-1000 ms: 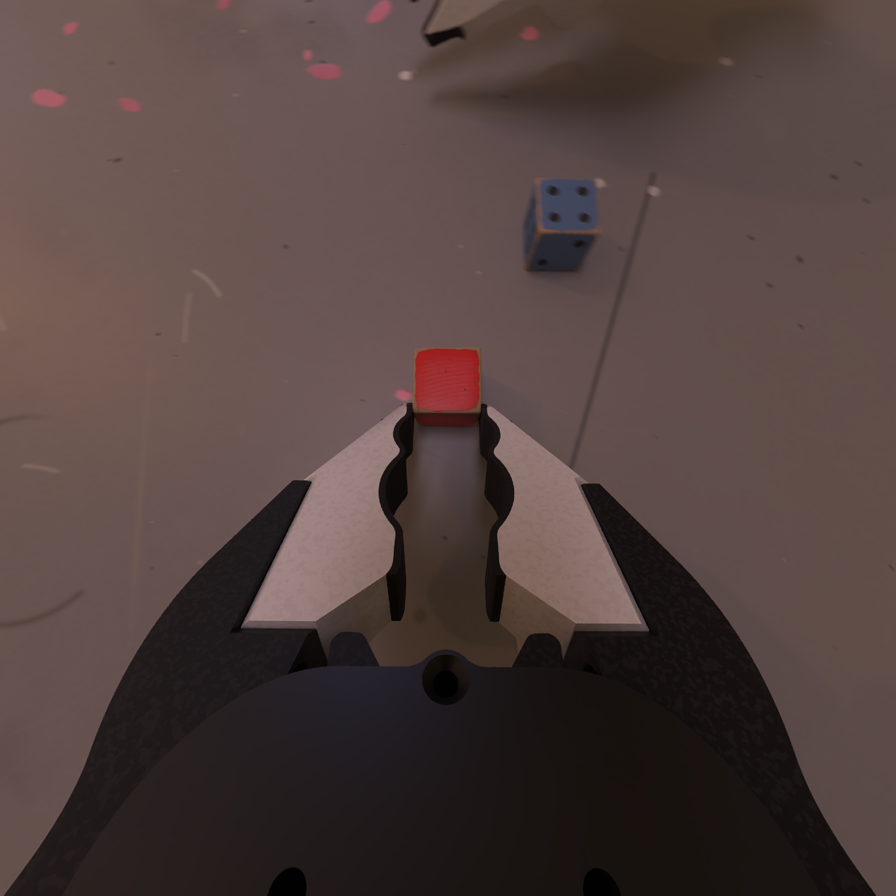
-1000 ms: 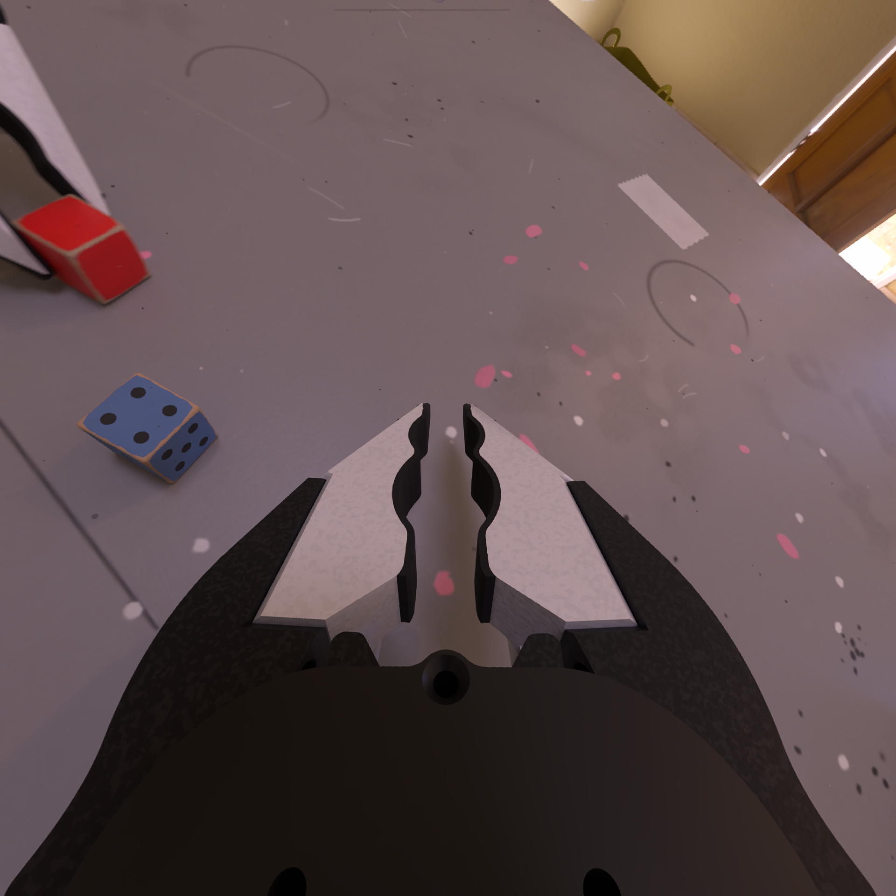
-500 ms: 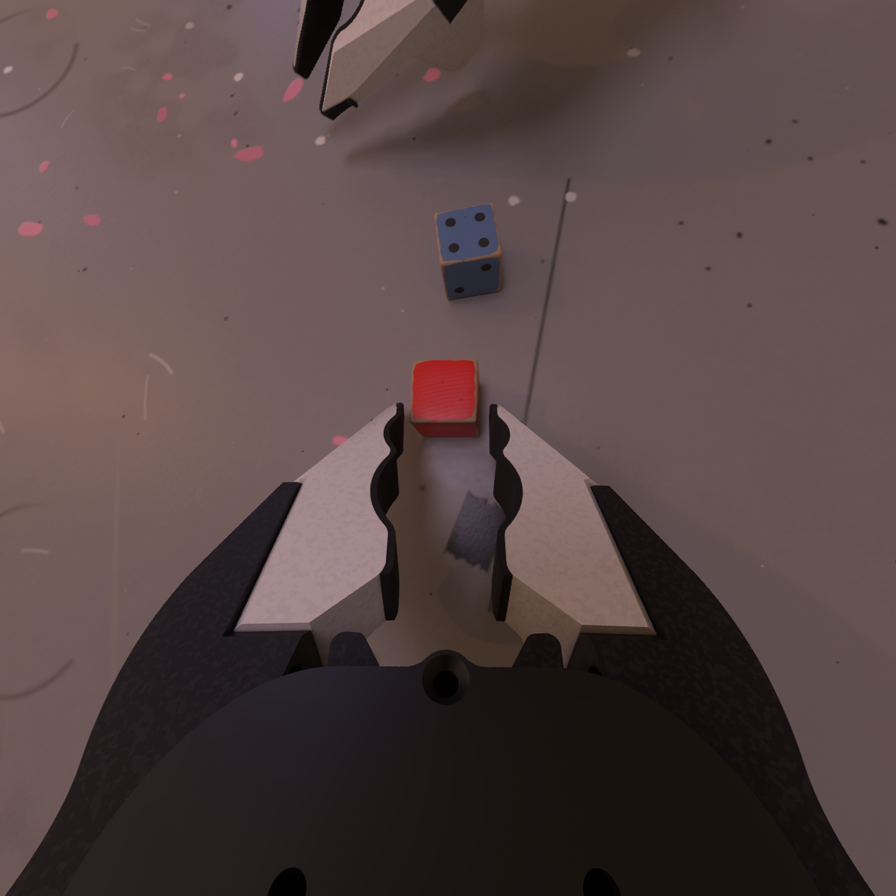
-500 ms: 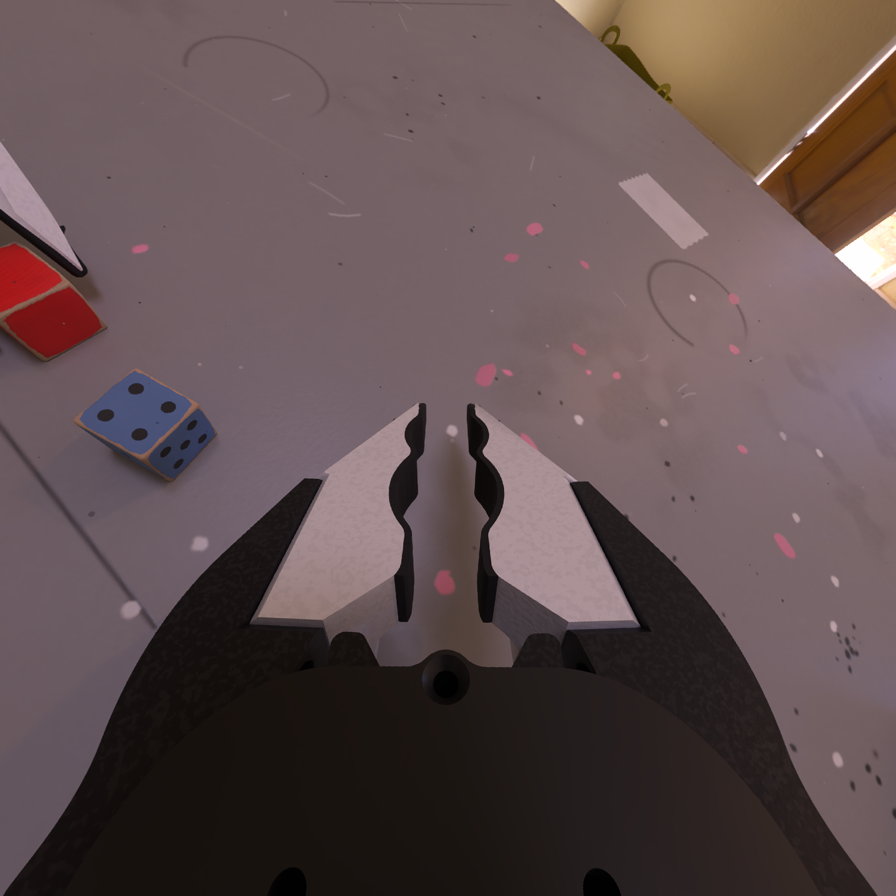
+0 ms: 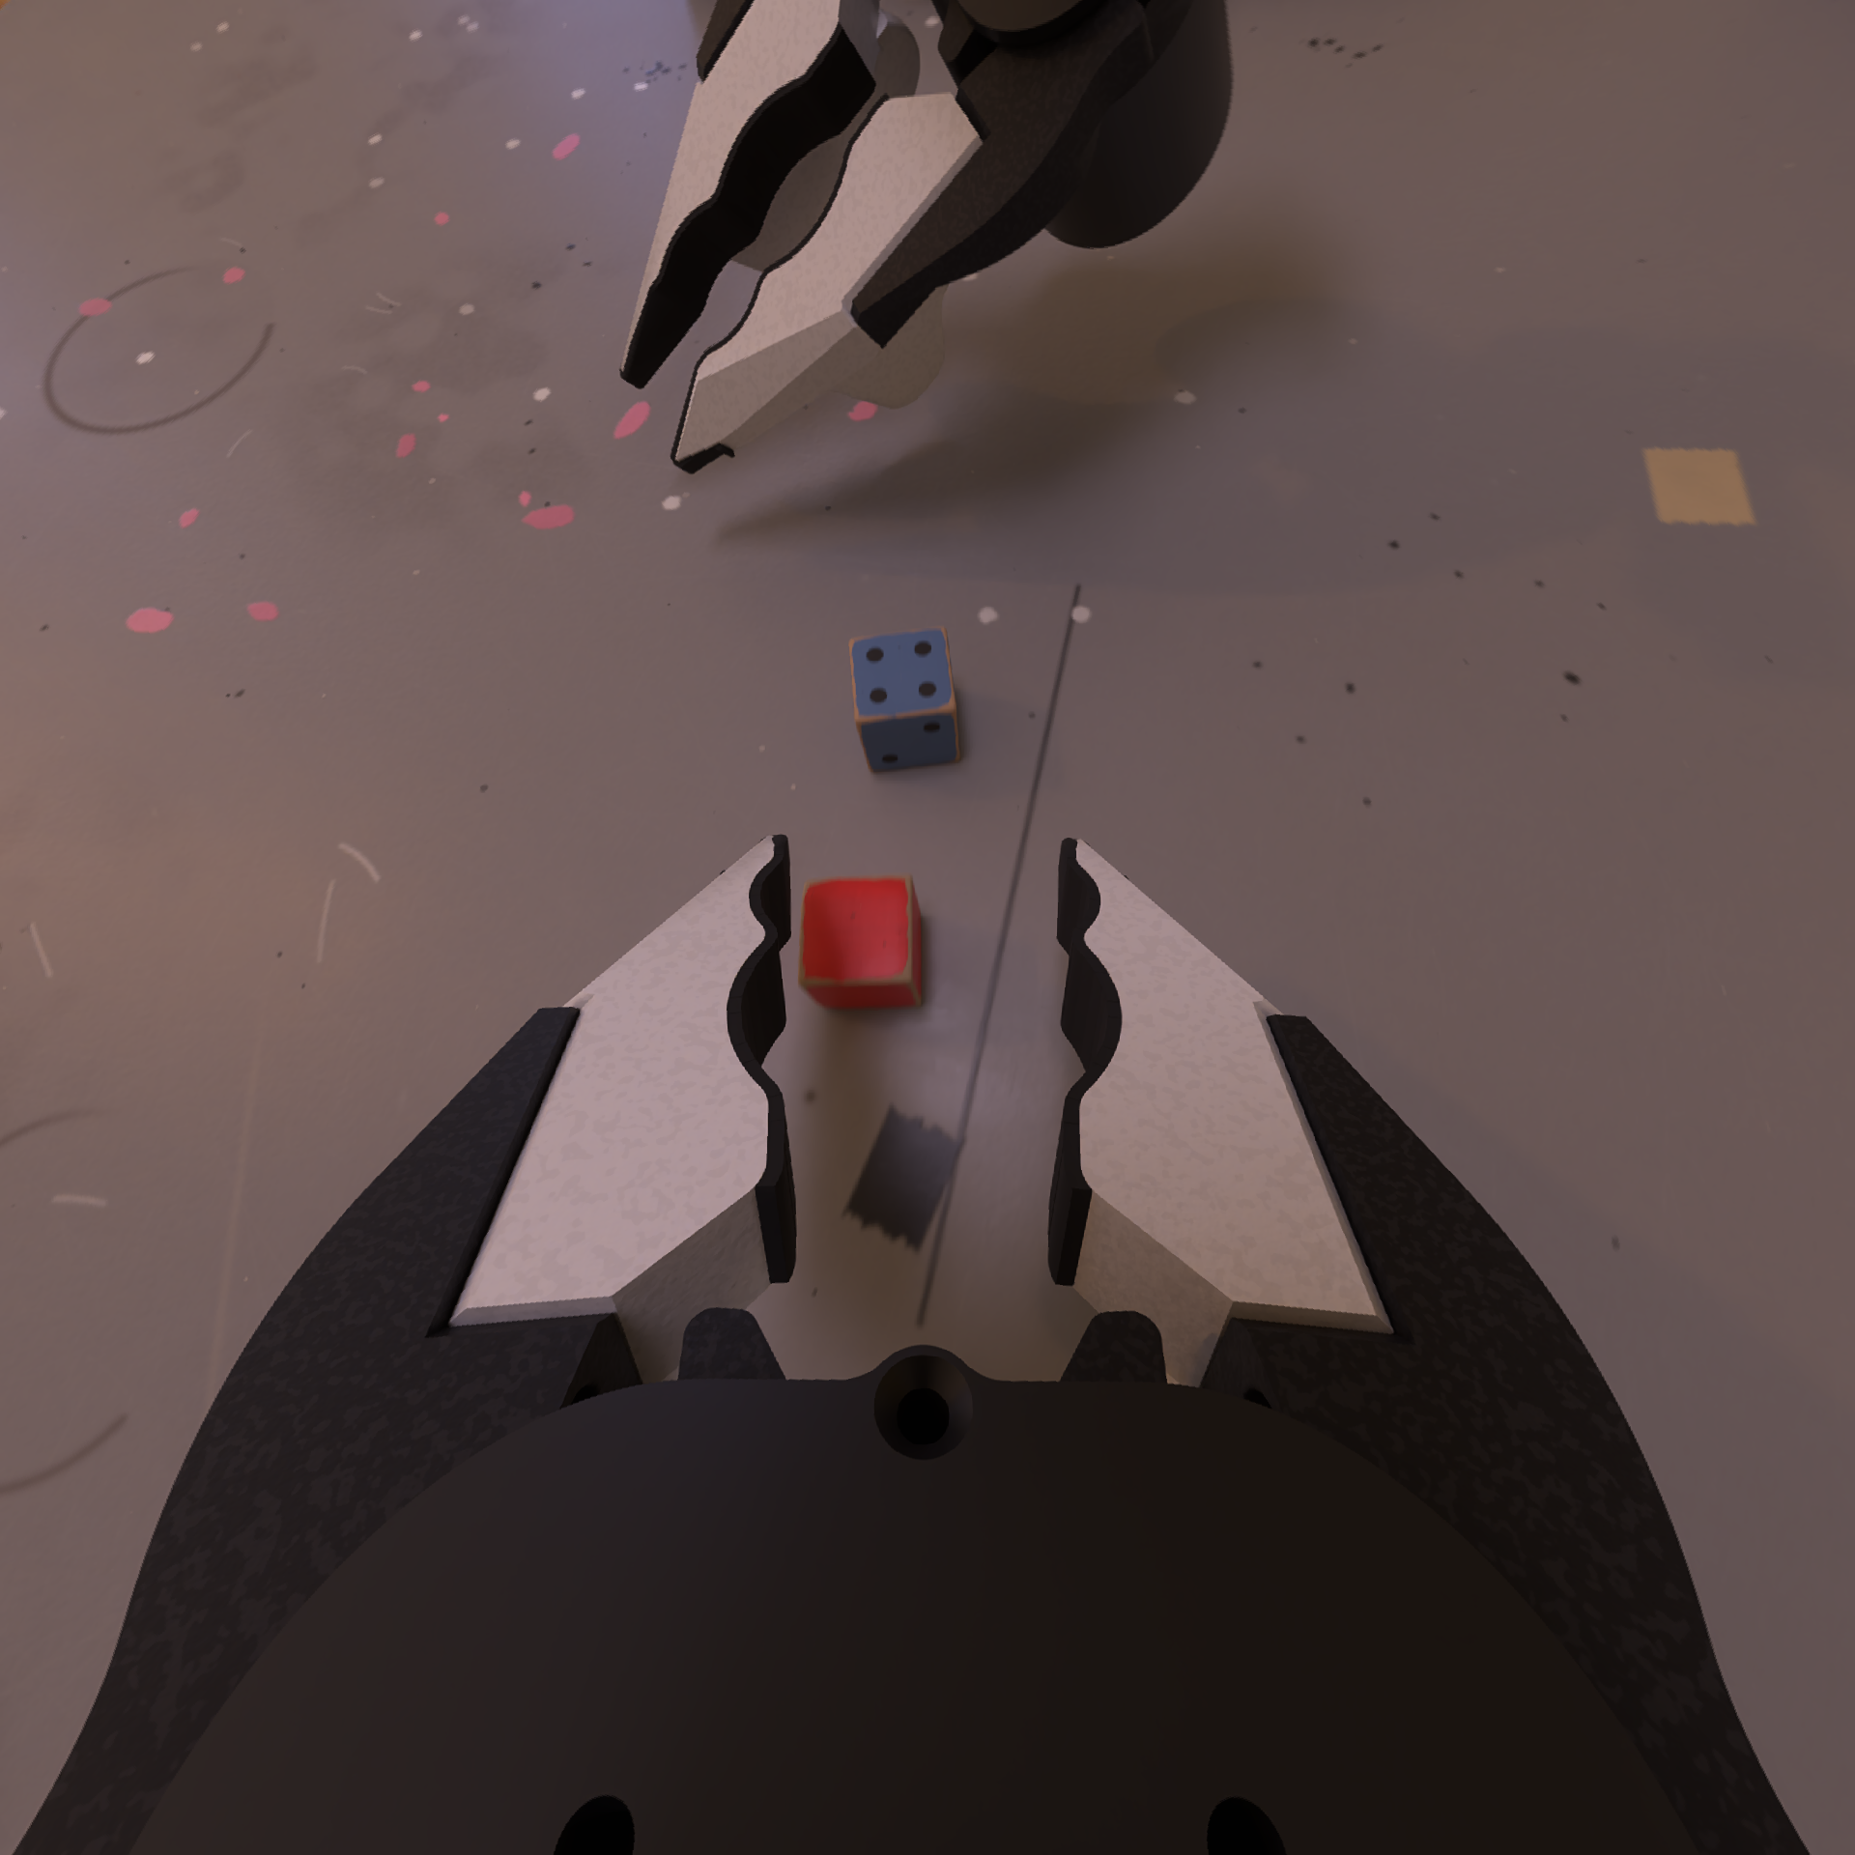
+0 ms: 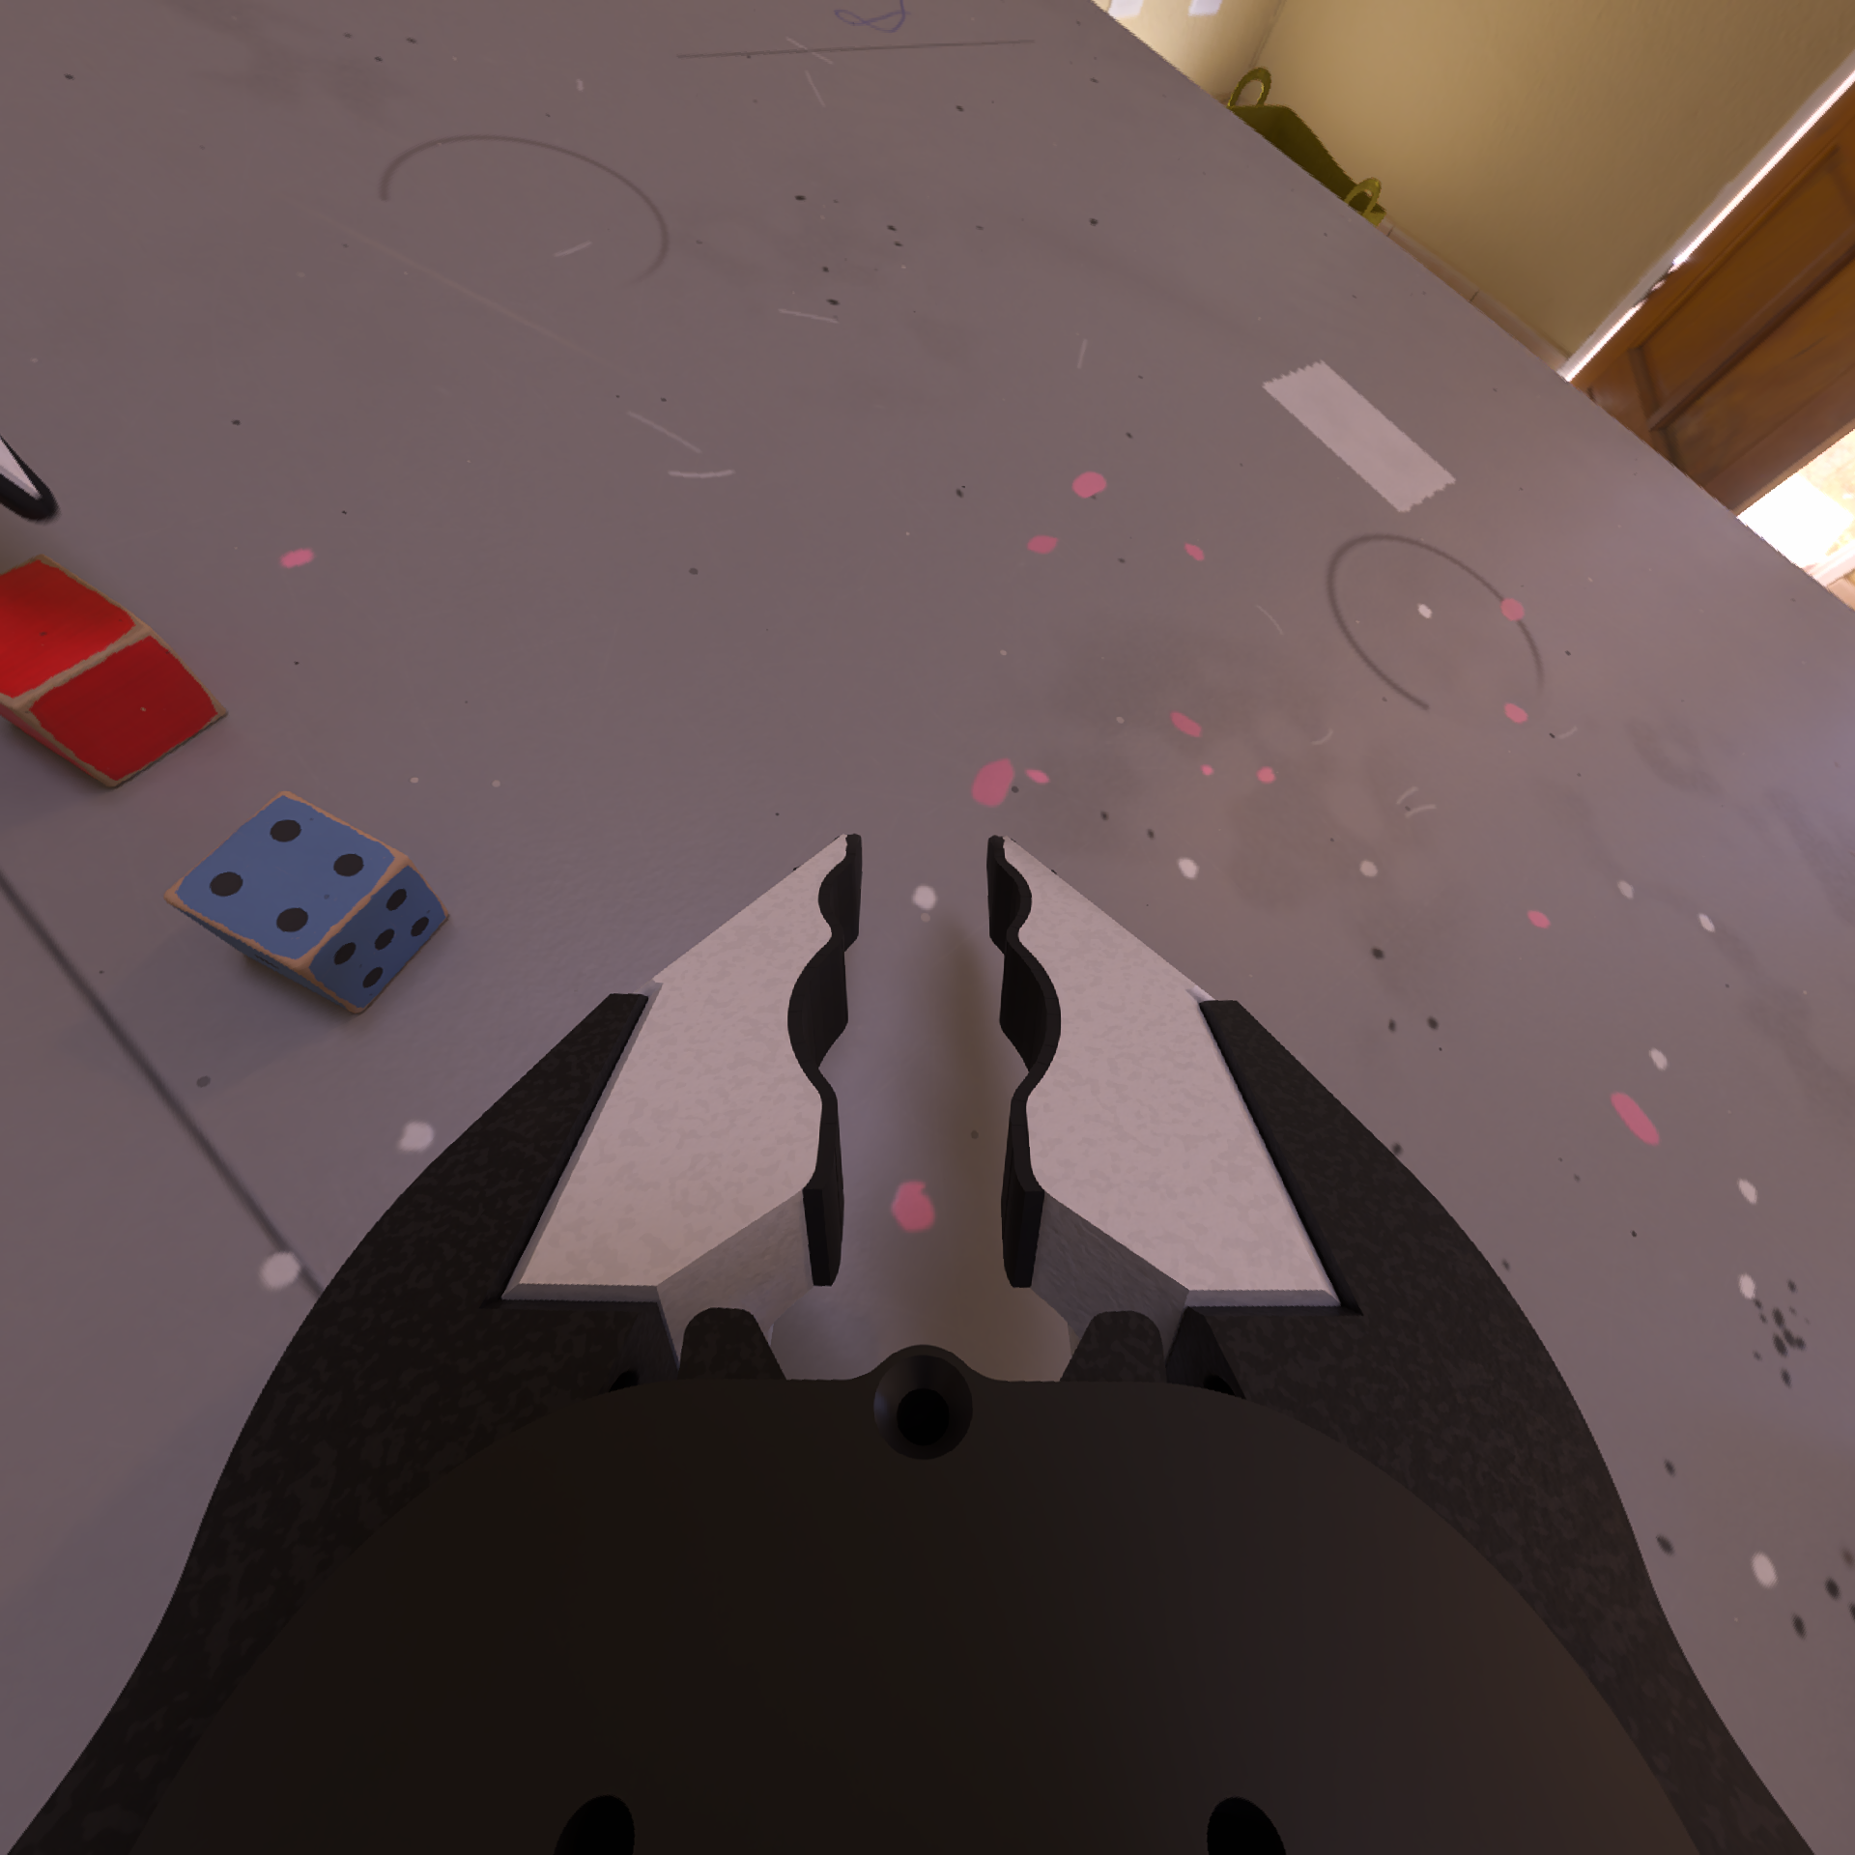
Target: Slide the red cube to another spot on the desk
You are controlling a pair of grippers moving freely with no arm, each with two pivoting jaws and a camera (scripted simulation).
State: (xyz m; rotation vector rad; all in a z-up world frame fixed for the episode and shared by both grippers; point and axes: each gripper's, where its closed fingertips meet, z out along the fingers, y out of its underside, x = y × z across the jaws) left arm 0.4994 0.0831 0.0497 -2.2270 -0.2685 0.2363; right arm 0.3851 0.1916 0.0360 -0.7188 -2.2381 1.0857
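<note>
The red cube (image 5: 861, 942) rests on the grey desk (image 5: 1405, 903), between the fingers of my left gripper (image 5: 921, 853). It lies close beside the left finger. The left jaws are wide open and grip nothing. The cube also shows at the left edge of the right wrist view (image 6: 100, 673), with a left fingertip (image 6: 20, 482) just beyond it. My right gripper (image 6: 921, 853) hovers over the desk with its jaws a narrow gap apart and empty. It shows in the left wrist view (image 5: 668, 417), beyond the cube.
A blue die (image 5: 903, 698) stands just beyond the red cube and shows tilted in the right wrist view (image 6: 301, 898). A thin seam line (image 5: 1034, 803) runs past the cube. Tape patches (image 6: 1355, 432) lie on the desk. The desk edge (image 6: 1506, 331) runs at the upper right.
My left gripper opened and let go of the red cube, which now lies free between the fingers. The left gripper drew back. The right jaws spread slightly.
</note>
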